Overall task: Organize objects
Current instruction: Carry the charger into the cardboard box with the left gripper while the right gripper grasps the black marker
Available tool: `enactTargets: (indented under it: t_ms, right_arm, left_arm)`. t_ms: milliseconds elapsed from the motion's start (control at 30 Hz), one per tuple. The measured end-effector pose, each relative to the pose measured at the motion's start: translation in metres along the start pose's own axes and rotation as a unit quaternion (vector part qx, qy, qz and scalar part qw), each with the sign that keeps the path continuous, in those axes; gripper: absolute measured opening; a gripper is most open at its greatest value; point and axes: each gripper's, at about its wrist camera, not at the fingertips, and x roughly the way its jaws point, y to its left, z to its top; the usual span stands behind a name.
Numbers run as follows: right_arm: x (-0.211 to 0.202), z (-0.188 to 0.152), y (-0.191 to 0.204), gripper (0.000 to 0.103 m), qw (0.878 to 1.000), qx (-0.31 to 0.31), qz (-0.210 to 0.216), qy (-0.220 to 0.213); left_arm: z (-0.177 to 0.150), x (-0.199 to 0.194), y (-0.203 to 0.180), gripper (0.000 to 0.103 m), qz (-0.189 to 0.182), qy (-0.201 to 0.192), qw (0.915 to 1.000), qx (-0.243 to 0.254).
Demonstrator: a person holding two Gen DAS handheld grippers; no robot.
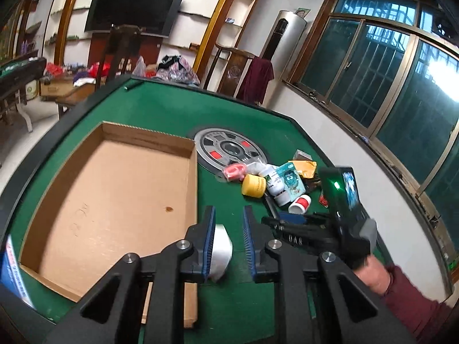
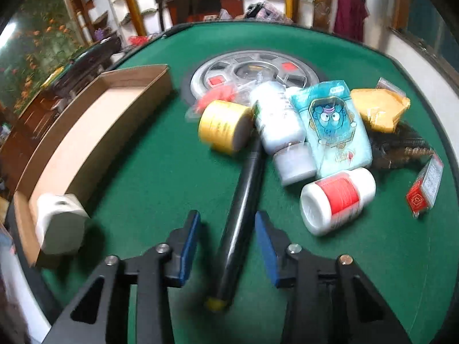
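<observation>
An open cardboard box [image 1: 109,197] lies on the green table; it also shows in the right wrist view [image 2: 94,132]. My left gripper [image 1: 228,240] is open, with a white object [image 1: 220,253] between its fingers near the box's right wall. The same white object [image 2: 60,223] shows at the box edge in the right wrist view. My right gripper [image 2: 226,246] is open, its fingers either side of a black cylinder [image 2: 243,209] with a yellow end. Beyond lies a pile: a yellow jar [image 2: 223,126], a white bottle [image 2: 276,114], a teal packet [image 2: 332,126], a red-labelled white bottle [image 2: 338,200].
A round silver centre panel [image 2: 252,68] sits in the table's middle. A yellow pouch [image 2: 378,109], a dark braided item [image 2: 401,146] and a small red box [image 2: 424,192] lie to the right. The table's raised black rim [image 1: 43,143] borders the felt. Chairs stand behind.
</observation>
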Motion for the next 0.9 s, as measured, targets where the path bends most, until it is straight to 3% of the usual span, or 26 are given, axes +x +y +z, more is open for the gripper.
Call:
enactTargets:
  t_ms: [100,133,267,400,567,700,900]
  right_arm:
    - [0.003,0.008,-0.002,0.031,1.0,0.013,-0.009,0.004]
    - [0.003,0.007,0.0,0.022,1.0,0.012,-0.013,0.005]
    - [-0.005,0.001,-0.001,0.016,1.0,0.018,-0.006,0.008]
    - [-0.012,-0.009,-0.005,0.016,1.0,0.022,-0.001,0.011]
    - [-0.022,-0.023,-0.018,0.016,0.999,0.038,0.011,0.01]
    - [-0.026,-0.029,-0.024,0.016,0.999,0.048,0.026,0.006]
    - [-0.027,-0.032,-0.032,0.016,0.997,0.062,0.053,0.003]
  left_arm:
    - [-0.008,0.007,0.004,0.018,-0.013,0.015,0.9998,0.005]
    - [-0.011,0.008,0.003,0.019,-0.014,0.019,0.9996,0.014]
    - [-0.022,0.017,-0.006,0.03,0.006,0.032,0.9983,0.048]
    - [-0.025,0.035,-0.023,0.039,0.003,0.046,0.9959,0.078]
    - [-0.02,0.068,-0.043,0.061,0.028,0.071,0.9912,0.108]
    - [-0.017,0.1,-0.053,0.065,0.071,0.086,0.9859,0.124]
    - [-0.018,0.156,-0.047,0.065,0.126,0.148,0.9737,0.119]
